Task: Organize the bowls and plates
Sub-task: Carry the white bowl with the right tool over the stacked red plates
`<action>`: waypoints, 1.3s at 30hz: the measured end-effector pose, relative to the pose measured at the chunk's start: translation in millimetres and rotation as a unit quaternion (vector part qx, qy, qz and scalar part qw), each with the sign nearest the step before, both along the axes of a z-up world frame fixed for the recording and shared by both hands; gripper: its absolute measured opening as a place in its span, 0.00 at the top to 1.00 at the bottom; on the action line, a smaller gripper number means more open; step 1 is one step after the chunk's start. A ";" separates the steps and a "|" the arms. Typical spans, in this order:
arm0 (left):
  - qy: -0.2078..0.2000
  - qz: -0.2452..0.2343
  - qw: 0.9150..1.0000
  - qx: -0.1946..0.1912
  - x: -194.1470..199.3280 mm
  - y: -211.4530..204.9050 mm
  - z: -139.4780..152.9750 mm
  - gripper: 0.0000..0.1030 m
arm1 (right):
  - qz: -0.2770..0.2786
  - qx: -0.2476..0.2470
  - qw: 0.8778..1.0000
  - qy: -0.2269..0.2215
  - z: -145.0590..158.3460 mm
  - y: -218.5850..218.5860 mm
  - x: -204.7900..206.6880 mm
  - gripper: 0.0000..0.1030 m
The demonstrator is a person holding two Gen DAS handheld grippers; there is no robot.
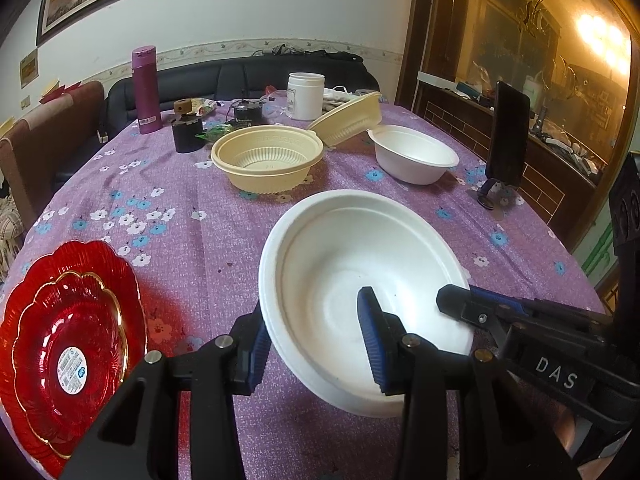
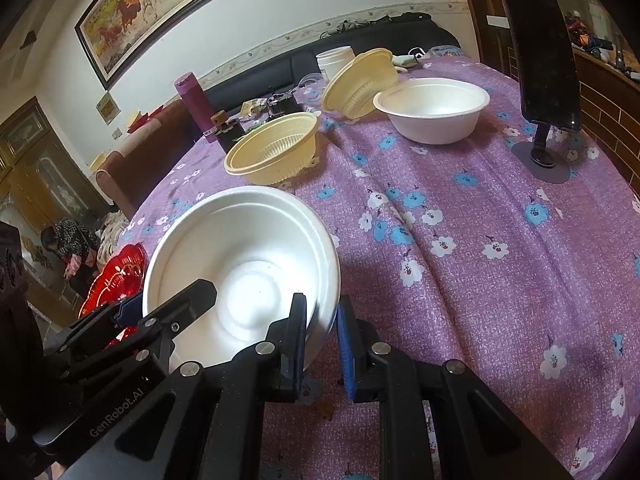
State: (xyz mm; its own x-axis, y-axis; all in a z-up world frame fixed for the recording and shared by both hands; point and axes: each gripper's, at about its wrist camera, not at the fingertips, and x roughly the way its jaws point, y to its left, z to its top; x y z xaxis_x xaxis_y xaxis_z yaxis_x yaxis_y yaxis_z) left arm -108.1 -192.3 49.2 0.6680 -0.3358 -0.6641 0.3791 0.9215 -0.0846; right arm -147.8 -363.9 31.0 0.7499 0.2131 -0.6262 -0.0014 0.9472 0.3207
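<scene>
A white foam bowl (image 1: 352, 280) sits tilted near the table's front; it also shows in the right wrist view (image 2: 240, 248). My left gripper (image 1: 316, 344) straddles its near-left rim, one finger outside and one inside, with a wide gap. My right gripper (image 2: 324, 340) pinches its right rim and also shows in the left wrist view (image 1: 460, 300). A second white bowl (image 1: 416, 158) stands at the back right. A cream bowl (image 1: 268, 158) stands upright mid-table and another cream bowl (image 1: 348, 118) leans tilted behind it. Stacked red plates (image 1: 68, 344) lie front left.
A purple flask (image 1: 146, 88), a white jar (image 1: 305, 96), a black pot (image 1: 188, 134) and small clutter stand at the table's back. A phone on a stand (image 2: 544, 64) is at the right edge. A purple flowered cloth (image 2: 460, 240) covers the table.
</scene>
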 end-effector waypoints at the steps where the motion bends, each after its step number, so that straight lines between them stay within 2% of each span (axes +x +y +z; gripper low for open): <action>1: -0.001 0.000 1.000 0.000 -0.4 0.2 0.5 0.62 | 0.001 0.001 1.000 0.000 0.4 -0.3 0.1 0.83; 24: -0.020 0.010 1.000 -0.005 -5.9 12.7 9.9 0.62 | 0.014 -0.008 1.000 -0.005 9.9 12.8 -0.1 0.83; 39: -0.049 0.041 0.998 -0.022 -12.6 48.1 30.4 0.61 | 0.042 -0.034 0.998 -0.032 34.1 45.8 -0.6 0.83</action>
State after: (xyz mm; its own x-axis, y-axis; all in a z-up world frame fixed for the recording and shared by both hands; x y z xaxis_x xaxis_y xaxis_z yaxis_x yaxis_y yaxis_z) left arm -120.7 -144.2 79.5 0.7556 -0.3046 -0.5799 0.3109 0.9460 -0.0918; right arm -148.4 -318.2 65.1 0.7707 0.2348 -0.5923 -0.0998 0.9626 0.2517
